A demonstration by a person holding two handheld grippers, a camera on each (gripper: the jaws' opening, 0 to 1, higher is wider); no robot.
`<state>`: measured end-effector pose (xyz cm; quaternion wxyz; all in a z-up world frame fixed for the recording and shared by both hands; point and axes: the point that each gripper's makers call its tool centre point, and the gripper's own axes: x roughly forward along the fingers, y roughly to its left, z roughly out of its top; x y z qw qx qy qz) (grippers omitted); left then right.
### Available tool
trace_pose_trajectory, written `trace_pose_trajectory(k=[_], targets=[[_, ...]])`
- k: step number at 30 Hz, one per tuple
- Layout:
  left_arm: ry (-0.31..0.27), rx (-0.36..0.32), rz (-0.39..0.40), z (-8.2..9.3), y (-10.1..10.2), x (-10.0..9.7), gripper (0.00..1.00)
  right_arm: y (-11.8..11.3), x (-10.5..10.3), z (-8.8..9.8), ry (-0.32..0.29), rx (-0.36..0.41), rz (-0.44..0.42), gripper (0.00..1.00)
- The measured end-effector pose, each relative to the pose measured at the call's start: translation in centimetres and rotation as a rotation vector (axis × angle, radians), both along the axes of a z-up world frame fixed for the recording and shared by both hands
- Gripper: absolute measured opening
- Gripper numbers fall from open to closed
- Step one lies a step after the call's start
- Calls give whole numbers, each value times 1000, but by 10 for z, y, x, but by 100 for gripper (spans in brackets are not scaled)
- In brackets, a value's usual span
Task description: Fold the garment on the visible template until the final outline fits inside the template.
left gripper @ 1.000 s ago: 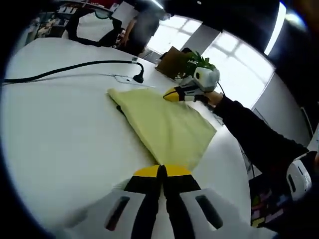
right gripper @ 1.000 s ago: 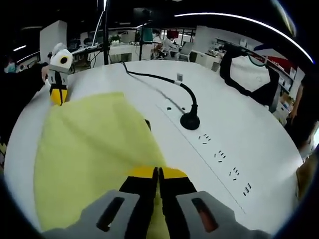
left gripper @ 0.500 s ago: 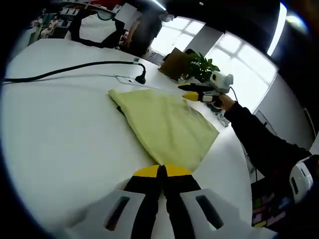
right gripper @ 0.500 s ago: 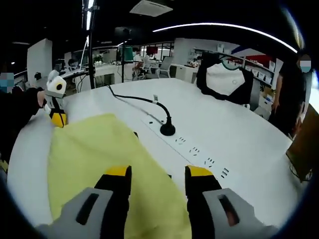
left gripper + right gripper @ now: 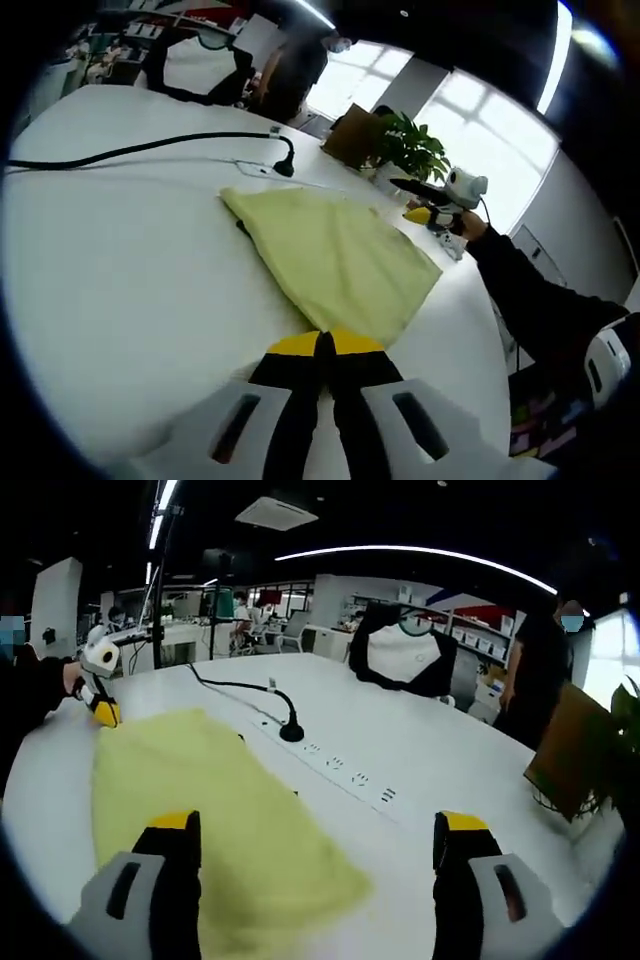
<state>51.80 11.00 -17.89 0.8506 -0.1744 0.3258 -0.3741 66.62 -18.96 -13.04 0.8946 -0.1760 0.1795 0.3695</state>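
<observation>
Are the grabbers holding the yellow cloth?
The left gripper is shut at the yellow garment's near edge, seemingly pinching it. The right gripper is open, holding nothing.

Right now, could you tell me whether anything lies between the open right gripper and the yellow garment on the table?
Nothing visible does. The right gripper hangs open over the yellow garment with only air between. The black cable and its plug lie beyond the cloth on the white table.
</observation>
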Motion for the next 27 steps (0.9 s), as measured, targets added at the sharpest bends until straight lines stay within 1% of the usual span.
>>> trace_pose_trajectory(k=[3,4,7,11,14,15,16,18,19,21,23,24,25,26,27], targets=[[0,-1,2,0,0,1,1,-11,-9,-1,-9,10,-4,99],[0,-1,3,0,0,0,1,-15,-13,-3,0,22,-15,99],[-9,3,2,0,0,0,1,-25,-27,-9,15,23,-18,99],[-16,2,7,1,2,2,1,-33,-46,-14,59,75,-28,99],[-21,4,11,1,3,3,1,-41,-59,-19,76,74,-30,98],[-22,5,12,1,3,2,1,-42,-63,-21,84,76,-28,95],[-24,6,14,1,2,2,1,-43,-69,-22,100,95,-26,92],[-27,5,15,2,2,1,1,-43,-81,-26,142,125,-17,87],[-28,4,16,2,2,1,1,-44,-84,-27,145,128,-12,85],[-30,4,16,3,1,0,1,-43,-91,-33,168,115,-1,78],[-32,3,18,3,0,-1,1,-40,-98,-36,200,123,17,72],[-34,3,18,3,-1,-1,1,-40,-100,-38,214,128,4,72],[-38,4,15,3,-1,-2,2,-40,-101,-39,210,123,8,72],[-45,7,10,3,-2,-3,2,-37,-107,-42,221,113,34,67],[-63,10,-8,4,-4,-6,4,-37,-108,-42,223,115,32,65]])
